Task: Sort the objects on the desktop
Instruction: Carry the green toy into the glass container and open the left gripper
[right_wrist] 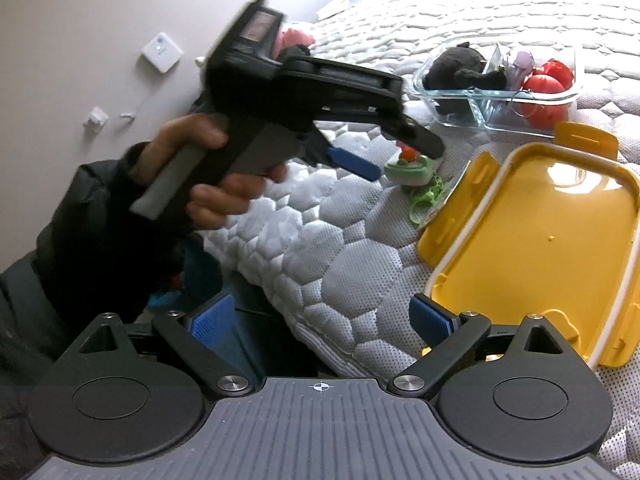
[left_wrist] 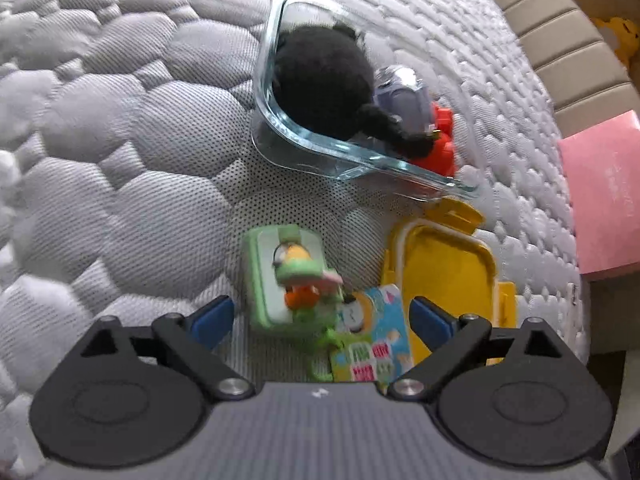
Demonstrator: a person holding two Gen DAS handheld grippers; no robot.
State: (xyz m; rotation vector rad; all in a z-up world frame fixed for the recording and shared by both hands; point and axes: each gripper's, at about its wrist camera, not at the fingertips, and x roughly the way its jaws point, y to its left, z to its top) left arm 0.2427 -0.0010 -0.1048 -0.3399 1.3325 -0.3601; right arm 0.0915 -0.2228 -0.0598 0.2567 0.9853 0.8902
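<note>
Writing on tag unreadable (blurred); left gripper, right gripper gape empty.

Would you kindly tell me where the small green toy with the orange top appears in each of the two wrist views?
Left wrist view: the green toy lies low in the centre, on the quilted surface just ahead of the open left gripper.
Right wrist view: it sits right of centre in the upper half, just left of the lid's top corner.
Shared landmark: the yellow lid, right of the toy in both.
</note>
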